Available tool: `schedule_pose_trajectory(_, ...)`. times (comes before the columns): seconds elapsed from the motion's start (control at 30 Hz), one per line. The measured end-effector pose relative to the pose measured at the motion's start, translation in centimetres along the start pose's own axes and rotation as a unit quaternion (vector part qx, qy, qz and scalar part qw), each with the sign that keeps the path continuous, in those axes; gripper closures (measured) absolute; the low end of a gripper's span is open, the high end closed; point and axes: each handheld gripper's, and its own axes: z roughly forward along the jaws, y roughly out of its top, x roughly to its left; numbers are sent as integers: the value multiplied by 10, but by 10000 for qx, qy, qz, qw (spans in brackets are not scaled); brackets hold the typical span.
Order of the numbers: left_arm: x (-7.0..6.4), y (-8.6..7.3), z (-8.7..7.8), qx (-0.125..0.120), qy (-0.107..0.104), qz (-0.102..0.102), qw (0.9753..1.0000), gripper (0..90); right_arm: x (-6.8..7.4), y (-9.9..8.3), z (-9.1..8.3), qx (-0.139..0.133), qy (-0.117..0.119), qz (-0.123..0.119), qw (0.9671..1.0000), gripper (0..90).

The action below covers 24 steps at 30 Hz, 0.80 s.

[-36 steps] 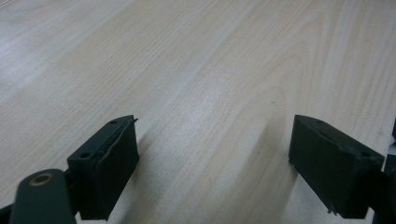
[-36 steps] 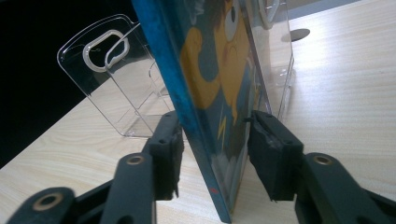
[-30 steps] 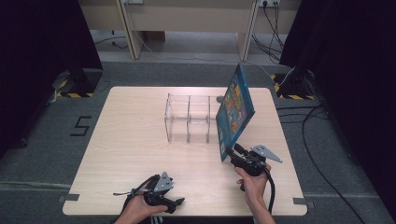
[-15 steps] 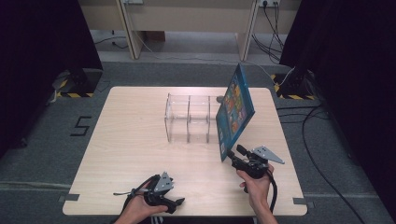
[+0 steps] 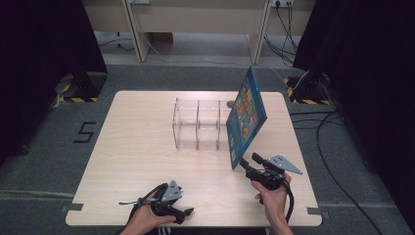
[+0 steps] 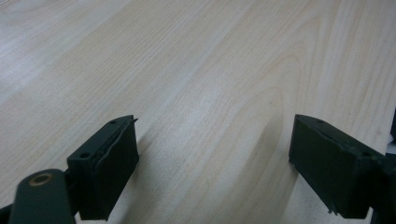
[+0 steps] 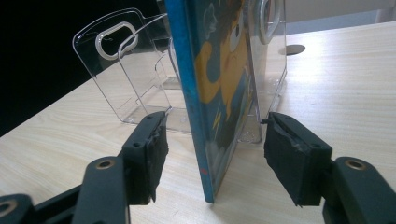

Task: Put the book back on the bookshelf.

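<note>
From above, your right gripper [image 5: 248,163] sits at the blue book's [image 5: 247,116] low corner, the clear organizer [image 5: 200,125] just beyond. Your left gripper [image 6: 215,158], jaws apart, has bare table [image 6: 196,60] ahead. In the right gripper view, jaws stand apart, flanking the book's edge without touching.

Blue book [image 5: 247,115] upright against clear rack [image 5: 198,123], right gripper [image 5: 248,164] at its lower corner
</note>
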Motion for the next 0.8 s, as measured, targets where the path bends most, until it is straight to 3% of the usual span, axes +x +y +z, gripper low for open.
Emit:
schedule_pose_trajectory(0.43,0,0,0,-26,-19,12,10000,143,5,-1,-10,3,201,-215,9996,291)
schedule_pose_trajectory(0.63,0,-2,0,-58,-29,26,10000,142,5,-2,-15,-33,102,-226,9997,210)
schedule_pose_trajectory(0.8,1,-2,0,-88,-76,66,9999,130,5,-4,-19,-30,161,-243,9996,156)
